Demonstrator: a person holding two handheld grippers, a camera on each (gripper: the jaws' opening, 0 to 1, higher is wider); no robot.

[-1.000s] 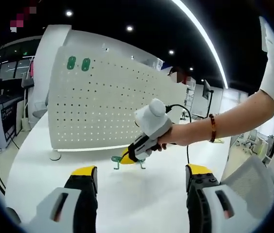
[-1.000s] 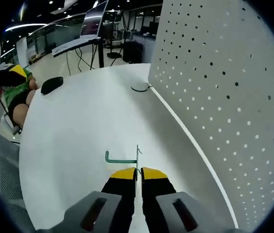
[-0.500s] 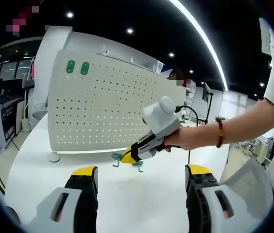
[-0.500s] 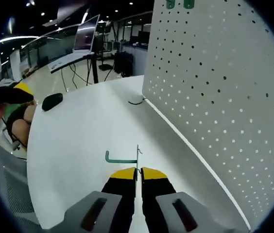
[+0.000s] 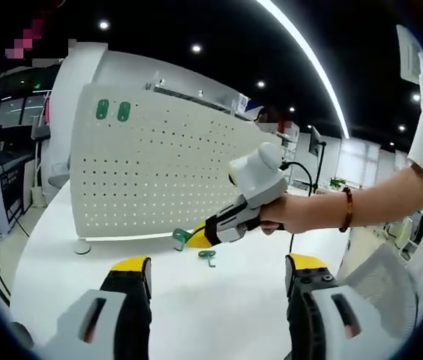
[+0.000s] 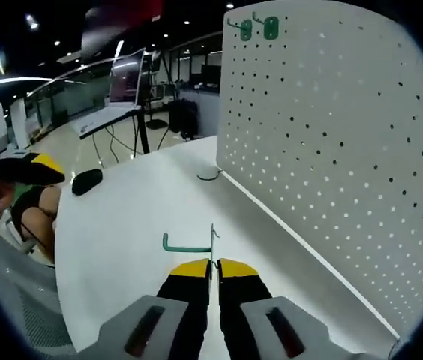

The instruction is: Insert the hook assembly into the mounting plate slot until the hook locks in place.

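Perforated white sheet metal is standing upright on the white table [image 6: 129, 225] as the mounting plate [image 6: 331, 142], its face dotted with regular rows of small round holes. Two green hooks [image 6: 258, 28] are hanging near its top edge. The right gripper [image 6: 213, 264] is pinching the hook assembly [image 6: 190, 244], a slim green wire bent into an L, between yellow-tipped jaws pressed together on its thin stem, well above the tabletop and short of the plate. Compared with a second ago, the hook is sitting higher: then it lay at table level, and the plate's top was out of the right gripper view. The left gripper view is showing that gripper from outside, held by a hand [image 5: 290, 217], with another green hook [image 5: 207, 256] lying on the table below. The left gripper [image 5: 217, 271] is hanging with jaws wide apart, holding nothing.
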